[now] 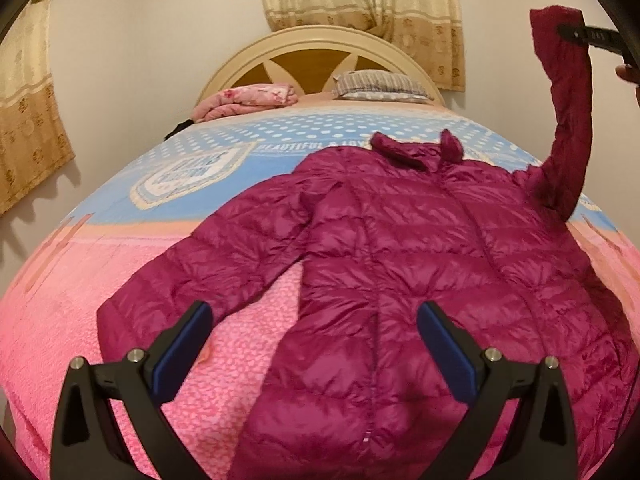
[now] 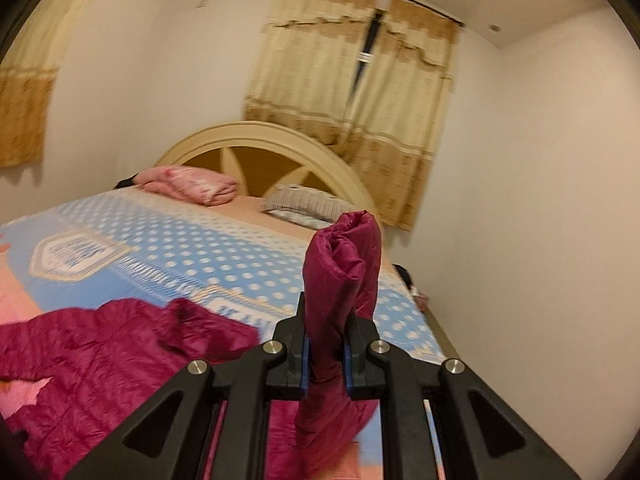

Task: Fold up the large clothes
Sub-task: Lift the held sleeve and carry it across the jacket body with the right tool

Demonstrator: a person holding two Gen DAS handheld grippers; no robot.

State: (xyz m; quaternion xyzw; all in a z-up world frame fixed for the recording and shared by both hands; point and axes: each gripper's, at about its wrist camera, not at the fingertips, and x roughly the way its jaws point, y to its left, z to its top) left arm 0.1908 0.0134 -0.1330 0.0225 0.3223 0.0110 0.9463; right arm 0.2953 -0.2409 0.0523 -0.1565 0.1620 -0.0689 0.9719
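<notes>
A magenta quilted puffer jacket lies front up on the bed, collar toward the headboard. Its left sleeve stretches flat toward the lower left. Its right sleeve is lifted high above the bed. My right gripper is shut on that sleeve near the cuff, which sticks up past the fingertips; in the left wrist view that gripper shows at the upper right. My left gripper stands open over the jacket's lower front, nothing between its blue pads.
The bed has a pink and blue dotted cover. A folded pink blanket and a grey pillow lie by the cream headboard. Curtains hang behind. A wall runs close along the bed's right side.
</notes>
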